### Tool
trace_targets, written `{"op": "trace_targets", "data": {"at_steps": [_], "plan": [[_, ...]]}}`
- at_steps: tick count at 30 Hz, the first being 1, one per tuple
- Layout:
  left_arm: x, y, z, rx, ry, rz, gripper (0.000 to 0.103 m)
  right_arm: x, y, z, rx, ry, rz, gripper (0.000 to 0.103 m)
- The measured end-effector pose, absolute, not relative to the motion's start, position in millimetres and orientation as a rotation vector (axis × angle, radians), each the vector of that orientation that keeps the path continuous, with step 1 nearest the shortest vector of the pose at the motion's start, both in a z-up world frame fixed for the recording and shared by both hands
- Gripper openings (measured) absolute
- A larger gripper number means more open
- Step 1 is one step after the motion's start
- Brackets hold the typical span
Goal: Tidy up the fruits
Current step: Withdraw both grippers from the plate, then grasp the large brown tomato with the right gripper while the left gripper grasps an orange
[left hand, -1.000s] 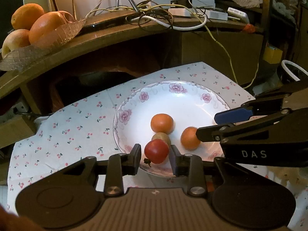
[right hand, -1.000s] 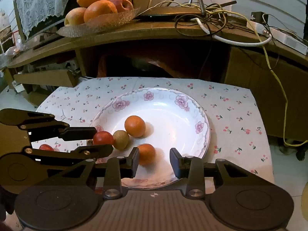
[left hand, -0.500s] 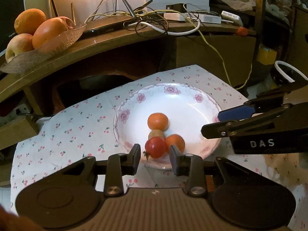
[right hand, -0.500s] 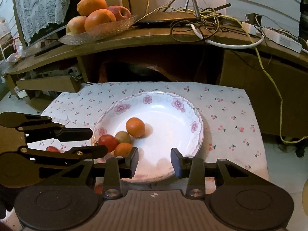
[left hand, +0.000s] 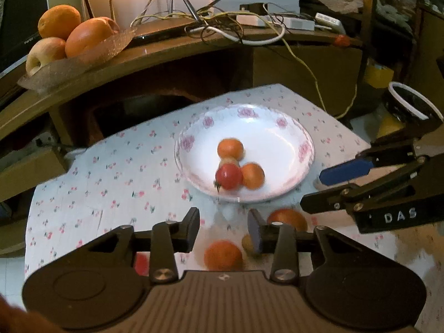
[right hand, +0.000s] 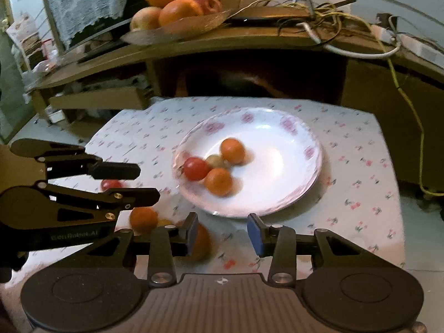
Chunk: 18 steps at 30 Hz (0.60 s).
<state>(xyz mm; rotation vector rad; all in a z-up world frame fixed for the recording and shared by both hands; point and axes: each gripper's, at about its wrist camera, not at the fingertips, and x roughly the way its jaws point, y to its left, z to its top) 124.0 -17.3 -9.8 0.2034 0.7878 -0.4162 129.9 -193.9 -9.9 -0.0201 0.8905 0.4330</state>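
We take the white floral plate [left hand: 288,138] on the cherry-print cloth [left hand: 111,183] as our landmark: it holds four small fruits bunched toward its near-left side, a red tomato [left hand: 228,176] touching an orange fruit [left hand: 252,176], a pale greenish one [right hand: 215,161] just behind them, and a second orange fruit [left hand: 230,148] farthest in. Off the plate, on the cloth just beside its near rim, lie more fruits: a larger reddish-orange one [left hand: 287,217], a small orange one [left hand: 223,255], a small pale one half hidden by a finger, and another red tomato [right hand: 111,185] to the plate's left. Our left gripper [left hand: 223,231] hovers above the cloth on the near side of the plate; its jaws have just been opening and stand apart with nothing between them, the red tomato clear of them on the plate. Our right gripper [right hand: 223,233] also hangs over the cloth at the plate's near rim, its blue-padded jaws just having spread, with nothing pinched. Well behind the plate, on the wooden shelf [right hand: 249,38], a glass dish [left hand: 83,55] carries oranges and apples beside a tangle of cables [left hand: 222,25]
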Motion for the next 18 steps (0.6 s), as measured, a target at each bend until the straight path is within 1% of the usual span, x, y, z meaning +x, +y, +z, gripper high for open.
{"op": "trace_targets", "data": {"at_steps": [9, 18], "plan": [[94.2, -12.8, -22.7, 0.247, 0.833, -0.405, 0.045, 115.8, -176.1, -14.8, -0.116, 0.905, 0.539, 0.046], [106.1, -16.2, -37.8, 0.289, 0.837, -0.409, 0.045, 120.3, -166.5, -28.9, -0.165, 0.937, 0.567, 0.047]]}}
